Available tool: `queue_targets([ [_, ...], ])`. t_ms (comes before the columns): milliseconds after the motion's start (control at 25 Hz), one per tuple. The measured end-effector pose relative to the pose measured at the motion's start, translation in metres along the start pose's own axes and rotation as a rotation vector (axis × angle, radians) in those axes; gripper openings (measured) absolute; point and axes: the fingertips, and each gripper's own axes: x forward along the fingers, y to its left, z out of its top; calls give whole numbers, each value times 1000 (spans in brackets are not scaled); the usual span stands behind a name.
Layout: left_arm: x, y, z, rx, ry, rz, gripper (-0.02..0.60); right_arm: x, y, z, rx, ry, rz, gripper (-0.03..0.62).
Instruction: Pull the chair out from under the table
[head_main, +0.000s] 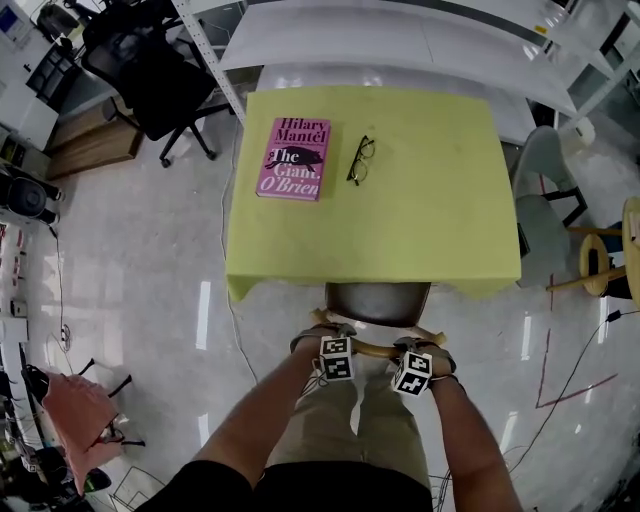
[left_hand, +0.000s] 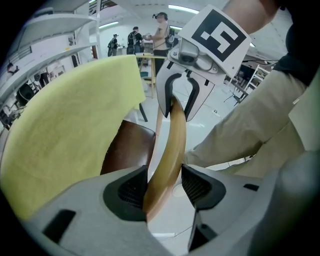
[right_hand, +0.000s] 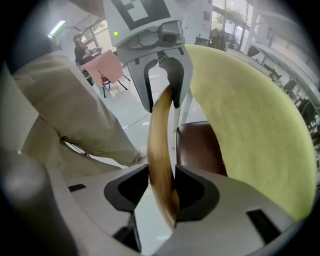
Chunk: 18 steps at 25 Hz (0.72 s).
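The chair's dark brown seat (head_main: 378, 302) pokes out from under the table with a yellow-green cloth (head_main: 420, 230). Its curved wooden back rail (head_main: 375, 349) runs between my two grippers. In the head view my left gripper (head_main: 326, 338) holds the rail's left part and my right gripper (head_main: 420, 350) its right part. In the left gripper view the rail (left_hand: 170, 150) sits between the pads of the left gripper (left_hand: 165, 187), which is shut on it. In the right gripper view the rail (right_hand: 160, 145) is clamped in the right gripper (right_hand: 162, 192). Both point steeply down.
A pink book (head_main: 295, 158) and a pair of glasses (head_main: 361, 160) lie on the table. A black office chair (head_main: 150, 75) stands at the far left, a grey chair (head_main: 545, 200) and a wooden stool (head_main: 605, 260) at the right. The person's legs are right behind the chair.
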Motion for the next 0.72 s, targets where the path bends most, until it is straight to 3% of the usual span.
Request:
queue_targets([
  [360, 3, -24, 8, -92, 0, -4, 202, -6, 6, -11, -96, 15, 3, 161],
  [720, 24, -70, 27, -227, -7, 49, 198, -10, 29, -42, -250, 19, 40, 163],
])
